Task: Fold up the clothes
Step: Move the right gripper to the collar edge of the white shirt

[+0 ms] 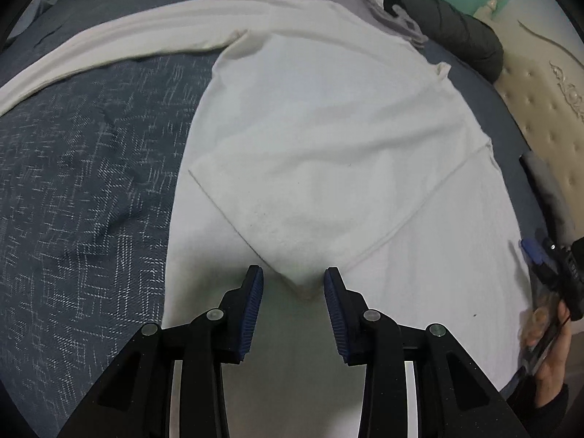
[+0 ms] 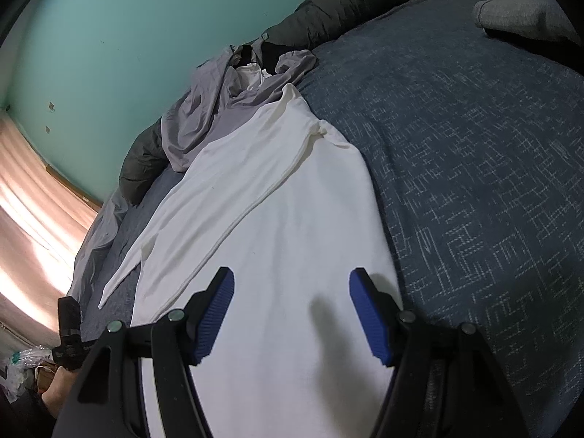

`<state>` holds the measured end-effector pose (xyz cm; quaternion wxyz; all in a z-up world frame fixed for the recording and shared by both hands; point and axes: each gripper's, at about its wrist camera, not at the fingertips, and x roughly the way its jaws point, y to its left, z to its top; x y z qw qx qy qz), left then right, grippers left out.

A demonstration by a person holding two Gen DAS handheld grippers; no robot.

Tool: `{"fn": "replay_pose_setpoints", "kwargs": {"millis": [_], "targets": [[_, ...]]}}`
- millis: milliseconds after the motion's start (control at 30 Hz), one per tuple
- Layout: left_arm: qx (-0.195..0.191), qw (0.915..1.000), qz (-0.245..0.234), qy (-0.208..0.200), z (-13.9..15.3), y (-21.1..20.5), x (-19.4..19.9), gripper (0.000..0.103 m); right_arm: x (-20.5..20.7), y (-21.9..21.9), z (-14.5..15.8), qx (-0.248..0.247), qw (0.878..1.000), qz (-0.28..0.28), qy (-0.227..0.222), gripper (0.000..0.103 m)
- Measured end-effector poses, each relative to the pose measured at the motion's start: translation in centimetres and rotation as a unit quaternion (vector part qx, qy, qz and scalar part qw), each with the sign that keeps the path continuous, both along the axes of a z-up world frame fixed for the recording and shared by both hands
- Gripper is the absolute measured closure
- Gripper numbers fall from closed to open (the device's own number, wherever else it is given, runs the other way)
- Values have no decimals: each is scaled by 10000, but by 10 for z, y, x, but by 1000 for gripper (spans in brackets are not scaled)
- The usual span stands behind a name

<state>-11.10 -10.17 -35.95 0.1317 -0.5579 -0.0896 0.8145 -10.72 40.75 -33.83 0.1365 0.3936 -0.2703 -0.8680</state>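
White long-sleeve shirt (image 1: 328,138) spread flat on blue bedspread (image 1: 84,189), filling the middle of both views; one flap already turned in over the body, its corner (image 1: 303,284) pointing down between the fingers of the left gripper (image 1: 293,294). One sleeve (image 1: 120,40) stretched out toward upper left of the left view. Left gripper spread wide, grasping nothing, hovering just at that corner. Right gripper (image 2: 292,303) likewise released, empty, low over the cloth near its right edge. Likely thin, light, limp knit: no stiffness, prone to sagging, stretching and dragging on the textured spread. Best taken by pinching at corners, hems or the sleeve end, both layers together where doubled. Grey clothes (image 2: 211,116) heaped at upper centre of the right view, touching the shirt's far end.
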Motion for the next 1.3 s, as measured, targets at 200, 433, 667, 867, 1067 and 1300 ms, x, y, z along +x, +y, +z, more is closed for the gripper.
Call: {"fn": "replay_pose_setpoints", "kwargs": {"millis": [200,433,667,867,1067,1300], "targets": [[107,9994,3,342,25,-2,-5,65,-3,-1,2,87,9999,46,-27,36],[345,9985,12,427,25,-5,-23,60,-28,-5,30,803,9965,202,139,36],[440,9973,-185,550,14,5,-41,53,-101,-27,36,2318,9683,910,-196,36],[496,9969,-274,546,2,2,-46,52,-152,-34,13,3494,9279,1239,-397,36],[567,9964,-313,550,-7,-5,-49,51,-180,-43,-2,3930,9085,1336,-485,36],[505,9960,-463,581,-13,3,-48,42,-208,-52,-17,4245,8957,1209,-544,36]]}}
